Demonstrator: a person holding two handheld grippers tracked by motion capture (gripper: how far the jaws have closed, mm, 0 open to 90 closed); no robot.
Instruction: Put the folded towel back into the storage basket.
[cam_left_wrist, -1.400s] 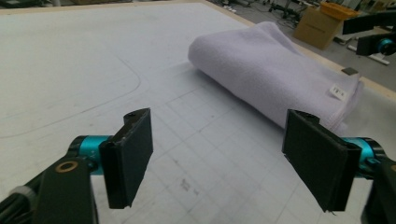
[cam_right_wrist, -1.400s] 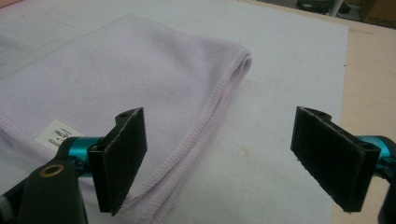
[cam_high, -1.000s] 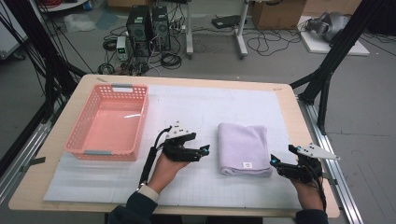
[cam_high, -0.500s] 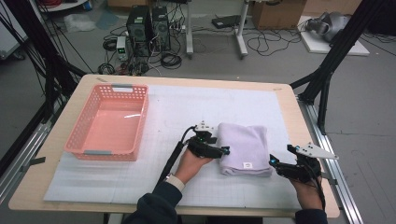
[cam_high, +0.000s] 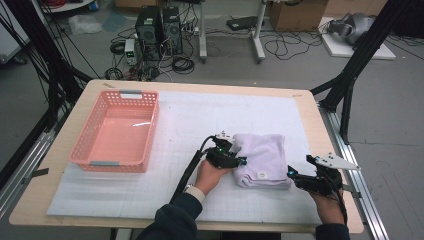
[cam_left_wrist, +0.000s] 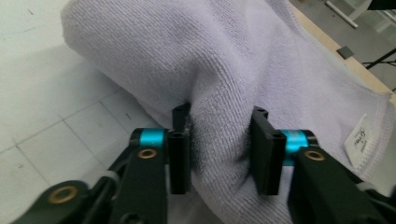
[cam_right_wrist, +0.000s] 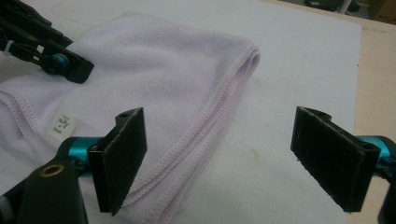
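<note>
Lilac terry is bunched between the left gripper (cam_left_wrist: 219, 154) jaws, which have just been closing and now pinch a raised fold at the towel's (cam_high: 262, 160) left edge; the towel lies folded on the white mat (cam_high: 200, 120) toward the near right of the table (cam_high: 305, 105), at about 5 o'clock from its middle. At 3 o'clock from the towel, the right gripper (cam_right_wrist: 233, 149) hangs just beside its hemmed edge with jaws spread wide, gripping nothing. The pinch looks to catch only the top layers, so a lift could let the lower folds sag open and undo the stack; a quick pull could also drag the whole towel across the mat, or slip it free of the pads. Farther off, at 9 o'clock, the pink basket (cam_high: 80, 155) stands well apart from the towel with nothing in it.
</note>
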